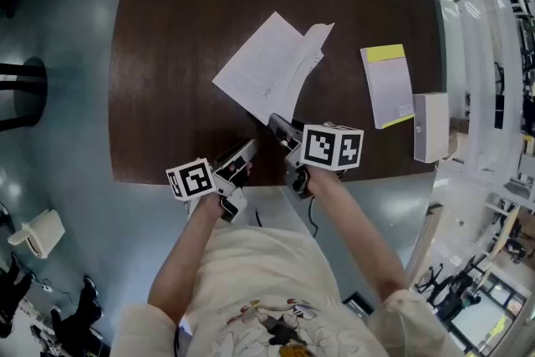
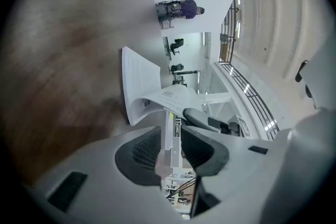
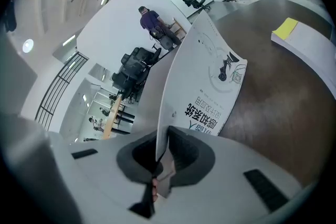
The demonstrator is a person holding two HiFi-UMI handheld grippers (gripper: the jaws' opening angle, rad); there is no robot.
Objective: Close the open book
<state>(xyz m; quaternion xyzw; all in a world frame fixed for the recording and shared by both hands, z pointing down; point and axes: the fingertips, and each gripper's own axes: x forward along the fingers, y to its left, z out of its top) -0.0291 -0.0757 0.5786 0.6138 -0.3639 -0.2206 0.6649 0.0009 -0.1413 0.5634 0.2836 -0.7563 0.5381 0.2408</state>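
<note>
The table [image 1: 167, 54] is dark brown wood with round corners; it stands on a shiny grey-blue floor [image 1: 67, 138] in a big bright room; the open book [image 1: 259, 67] lies in the middle of the table, closer to the near edge than the far one; a pad with a yellow strip [image 1: 387, 85] lies by the right edge, and a white box [image 1: 430, 126] stands just beside it at that edge; the head view shows all of the table from above, but not the far end of the room; the right gripper view shows black office chairs [image 3: 131, 73], a railing [image 3: 63, 86] and a person [image 3: 148, 21] far off by a white wall; it also shows print and a small drawing on the lifted leaf, which the head view does not; the book sits crooked on the table, and its long side runs from near left to far right; one corner points at the near edge; the right gripper [image 1: 278, 125] is at that corner, and its jaws are pressed together on the lifted leaf, which curves up off the flat pages; the left gripper [image 1: 249, 146] is at the near edge, just left of the book; its jaws stand a little apart with nothing between them.
</note>
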